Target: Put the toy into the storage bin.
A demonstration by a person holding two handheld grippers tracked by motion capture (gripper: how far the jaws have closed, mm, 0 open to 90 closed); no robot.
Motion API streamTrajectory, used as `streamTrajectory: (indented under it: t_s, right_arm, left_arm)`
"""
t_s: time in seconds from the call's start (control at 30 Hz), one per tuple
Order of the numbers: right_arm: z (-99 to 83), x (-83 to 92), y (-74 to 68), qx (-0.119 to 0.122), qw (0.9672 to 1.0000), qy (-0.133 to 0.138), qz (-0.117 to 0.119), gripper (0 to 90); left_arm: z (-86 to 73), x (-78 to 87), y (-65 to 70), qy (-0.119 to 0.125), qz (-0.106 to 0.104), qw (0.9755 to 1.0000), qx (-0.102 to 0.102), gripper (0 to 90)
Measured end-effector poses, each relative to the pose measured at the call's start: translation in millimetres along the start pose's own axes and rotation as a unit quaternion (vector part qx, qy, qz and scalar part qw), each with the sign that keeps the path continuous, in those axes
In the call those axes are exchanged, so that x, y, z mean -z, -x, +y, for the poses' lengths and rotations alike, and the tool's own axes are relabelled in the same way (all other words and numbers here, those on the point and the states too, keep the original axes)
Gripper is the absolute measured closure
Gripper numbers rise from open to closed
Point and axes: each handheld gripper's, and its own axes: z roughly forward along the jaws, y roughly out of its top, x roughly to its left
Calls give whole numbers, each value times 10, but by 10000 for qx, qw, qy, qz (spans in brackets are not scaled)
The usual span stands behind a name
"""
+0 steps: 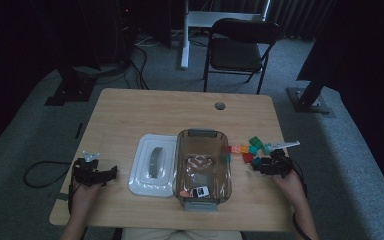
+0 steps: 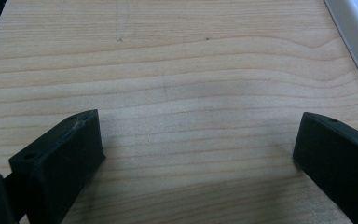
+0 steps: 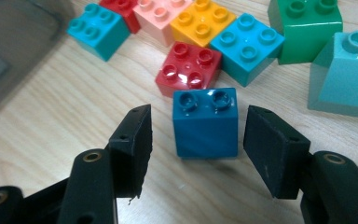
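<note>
Right tool (image 3: 193, 135) straddles the dark blue brick (image 3: 206, 123) unclenched; left tool (image 2: 198, 154) gapes wide over bare table (image 2: 177, 70)

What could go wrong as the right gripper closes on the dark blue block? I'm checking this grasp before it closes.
1. The open right gripper straddles the dark blue two-stud plastic block with a gap on each side; closing off-centre might tip or twist it.
2. The red four-stud plastic block sits right behind the blue one, so pushing forward may knock it.
3. The clear brown plastic bin stands close by, so a hurried carry could clip its rim.
</note>
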Motion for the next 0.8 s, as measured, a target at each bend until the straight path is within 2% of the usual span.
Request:
streamTrajectory:
  t_s: [0.07, 0.1, 0.17, 0.37, 0.57, 0.8]
  right_arm:
    - [-4, -35, 0, -12, 10000, -41, 5, 424]
    - [-6, -48, -4, 10, 10000, -57, -68, 466]
    - [-10, -71, -8, 27, 9999, -125, -88, 480]
    - [-6, -68, -5, 24, 9997, -104, -230, 568]
    - [0, 25, -10, 102, 9997, -16, -209, 585]
    - [14, 233, -88, 200, 9997, 143, -63, 586]
  left_arm:
    - [0, 0, 0, 0, 1, 10000, 0, 20]
    - [0, 0, 0, -1, 2, 10000, 0, 19]
    - [0, 0, 0, 0, 1, 10000, 0, 20]
    - [0, 0, 0, 0, 1, 10000, -1, 20]
    - [0, 0, 0, 0, 1, 10000, -1, 20]
    - [0, 0, 0, 1, 0, 10000, 0, 20]
